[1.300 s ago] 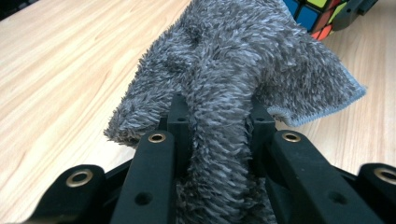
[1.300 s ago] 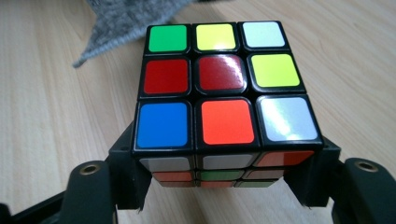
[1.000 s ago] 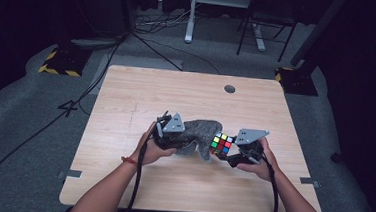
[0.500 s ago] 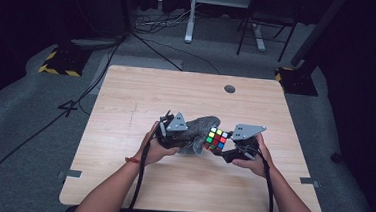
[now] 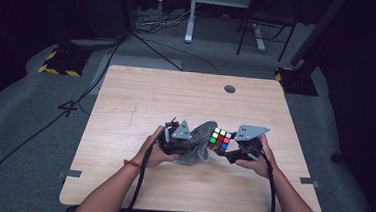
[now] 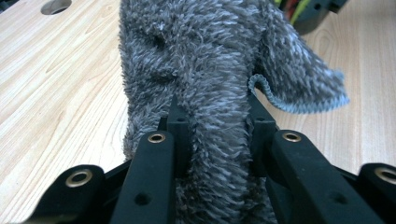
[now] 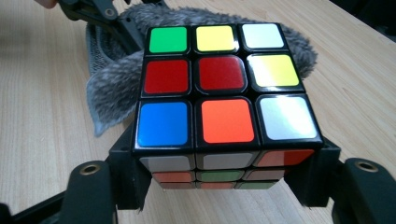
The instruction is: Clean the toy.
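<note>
Now cube (image 7: 224, 88) clamped between right fingers (image 7: 128, 172), touching grey cloth (image 6: 205, 70).

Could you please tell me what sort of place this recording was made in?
Probably a lab or studio set up for recording: a bare wooden table on grey carpet, dark surroundings, cables trailing across the floor, and yellow-black hazard-striped stand bases.

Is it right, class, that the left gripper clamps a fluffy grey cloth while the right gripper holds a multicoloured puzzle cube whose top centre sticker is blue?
Not quite. The centre sticker on the top face of the multicoloured puzzle cube is red, not blue, as the right gripper view shows. The rest stands: the left gripper clamps the fluffy grey cloth, and the right gripper holds the cube.
</note>
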Available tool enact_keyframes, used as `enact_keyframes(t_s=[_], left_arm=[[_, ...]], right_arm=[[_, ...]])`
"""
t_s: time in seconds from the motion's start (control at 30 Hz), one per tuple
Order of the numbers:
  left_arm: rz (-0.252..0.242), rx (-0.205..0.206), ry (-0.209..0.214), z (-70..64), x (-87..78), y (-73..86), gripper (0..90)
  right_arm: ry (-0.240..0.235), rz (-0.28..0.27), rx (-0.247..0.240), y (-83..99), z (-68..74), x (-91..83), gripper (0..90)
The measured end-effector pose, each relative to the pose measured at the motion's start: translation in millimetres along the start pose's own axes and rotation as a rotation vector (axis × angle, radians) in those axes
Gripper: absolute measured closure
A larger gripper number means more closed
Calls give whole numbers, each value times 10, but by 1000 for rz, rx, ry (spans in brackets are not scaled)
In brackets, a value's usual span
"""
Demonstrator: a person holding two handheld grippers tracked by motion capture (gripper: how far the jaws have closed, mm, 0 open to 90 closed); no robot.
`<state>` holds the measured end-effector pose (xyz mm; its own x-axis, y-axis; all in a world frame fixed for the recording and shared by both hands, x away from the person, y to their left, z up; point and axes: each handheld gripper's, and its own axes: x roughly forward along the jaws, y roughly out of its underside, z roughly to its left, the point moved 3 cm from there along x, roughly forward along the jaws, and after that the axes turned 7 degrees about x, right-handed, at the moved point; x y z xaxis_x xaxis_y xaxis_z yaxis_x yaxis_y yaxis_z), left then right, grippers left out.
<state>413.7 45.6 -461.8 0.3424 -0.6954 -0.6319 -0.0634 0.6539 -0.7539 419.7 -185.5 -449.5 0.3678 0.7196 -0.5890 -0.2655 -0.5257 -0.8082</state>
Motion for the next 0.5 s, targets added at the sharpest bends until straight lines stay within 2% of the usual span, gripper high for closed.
enact_keyframes(t_s=[0.1,0.23,0.37,0.5], left_arm=[[-6,8,9,-9,-18,-10,709],[-45,35,56,-27,-86,-36,711],[-71,25,55,-17,-123,-43,710],[-137,-9,25,20,-196,-61,711]], right_arm=[[12,-2,5,7,-20,-24,340],[17,1,20,22,-47,-36,340],[18,17,11,27,-31,-18,340],[-19,40,-5,34,19,13,340]])
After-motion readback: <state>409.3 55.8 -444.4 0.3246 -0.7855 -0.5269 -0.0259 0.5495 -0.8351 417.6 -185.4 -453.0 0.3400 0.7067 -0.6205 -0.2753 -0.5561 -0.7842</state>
